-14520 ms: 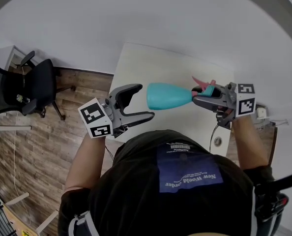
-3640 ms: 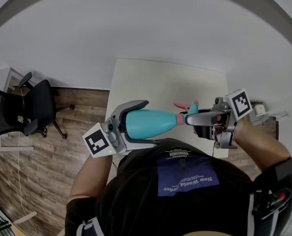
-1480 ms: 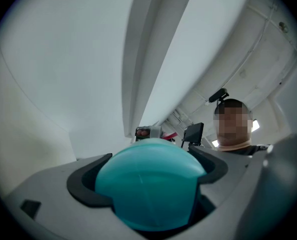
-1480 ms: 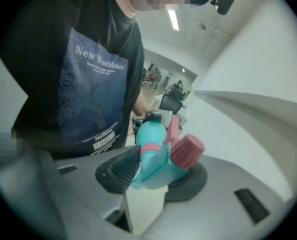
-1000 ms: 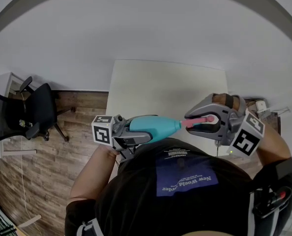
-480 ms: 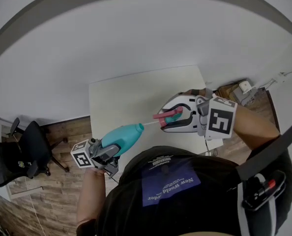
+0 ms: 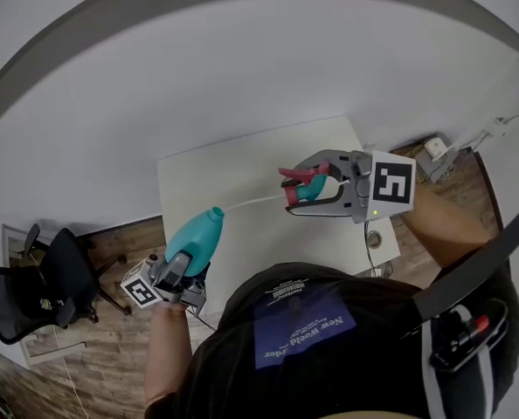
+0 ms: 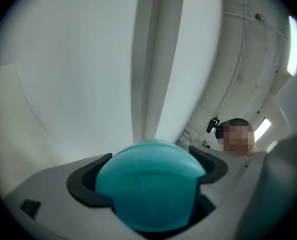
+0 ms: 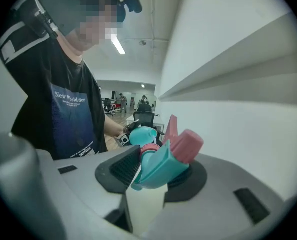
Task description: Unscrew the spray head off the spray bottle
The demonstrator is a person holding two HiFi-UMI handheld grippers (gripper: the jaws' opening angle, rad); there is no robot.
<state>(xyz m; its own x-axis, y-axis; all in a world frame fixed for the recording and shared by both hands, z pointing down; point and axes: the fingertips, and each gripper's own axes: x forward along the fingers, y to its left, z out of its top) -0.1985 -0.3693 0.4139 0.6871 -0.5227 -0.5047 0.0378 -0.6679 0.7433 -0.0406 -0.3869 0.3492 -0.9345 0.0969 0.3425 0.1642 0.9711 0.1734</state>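
Teal spray bottle (image 7: 198, 238) sits clamped in the left gripper (image 7: 188, 264) by the white table's (image 7: 242, 164) edge, apart from the spray head (image 7: 305, 180) in the right gripper (image 7: 296, 192); left gripper view: jaws squeeze the bottle's rounded base; right gripper view: half-closed jaws pinch the head.

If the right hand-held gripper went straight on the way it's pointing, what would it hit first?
Probably the teal bottle in the left hand-held gripper, just beyond the spray head the right hand-held gripper holds. Depth is unclear, so it may pass beside it.
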